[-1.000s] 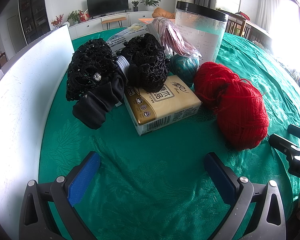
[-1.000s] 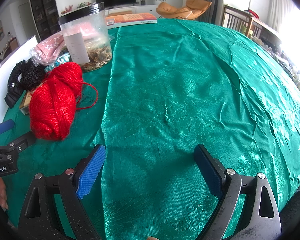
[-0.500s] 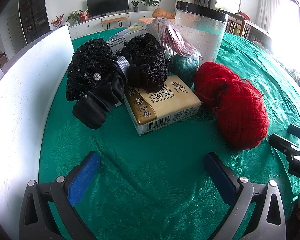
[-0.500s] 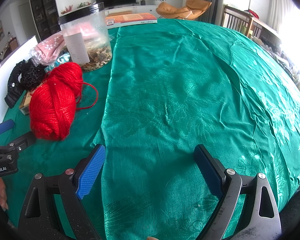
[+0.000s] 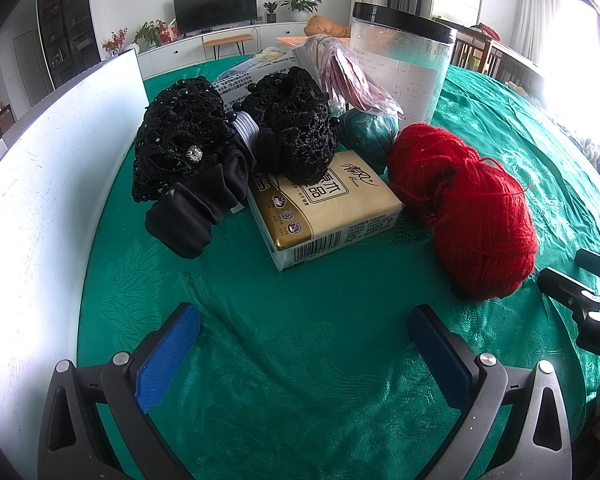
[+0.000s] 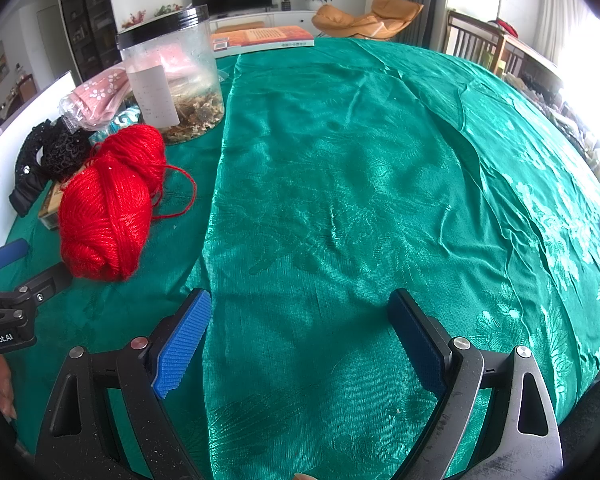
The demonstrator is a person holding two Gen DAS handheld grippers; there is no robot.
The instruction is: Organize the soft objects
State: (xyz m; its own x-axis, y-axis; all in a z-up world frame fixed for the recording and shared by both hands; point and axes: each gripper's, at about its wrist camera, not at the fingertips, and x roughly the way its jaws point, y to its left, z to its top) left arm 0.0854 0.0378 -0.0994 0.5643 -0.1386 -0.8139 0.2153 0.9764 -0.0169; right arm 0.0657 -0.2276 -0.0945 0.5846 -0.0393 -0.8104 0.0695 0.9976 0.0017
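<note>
Left gripper (image 5: 304, 344) spread wide, nothing between the blue pads (image 5: 168, 354), low over bare green tablecloth (image 5: 300, 380) near the table's close edge. Just ahead, a tan tissue pack (image 5: 326, 208) lying flat, one corner toward the gripper. Leaning on the pack's far end, a black lace scrunchie (image 5: 296, 128); beside it toward the white board (image 5: 32, 184), a second black lace piece (image 5: 176, 136) with a small gem, over a folded black cloth (image 5: 196, 208). Right of the pack, touching or nearly touching it, a red yarn ball (image 5: 472, 208), with a teal yarn ball (image 5: 368, 132) tucked behind. Farther back, a clear jar (image 5: 400, 68) with a black lid and a pink bagged item (image 5: 340, 76) against it. Right gripper (image 6: 300, 340) likewise spread and empty, over an open stretch of cloth, well apart from the pile, with the red yarn ball (image 6: 108, 208) off to its left and a book (image 6: 260, 38) at the far edge.
</note>
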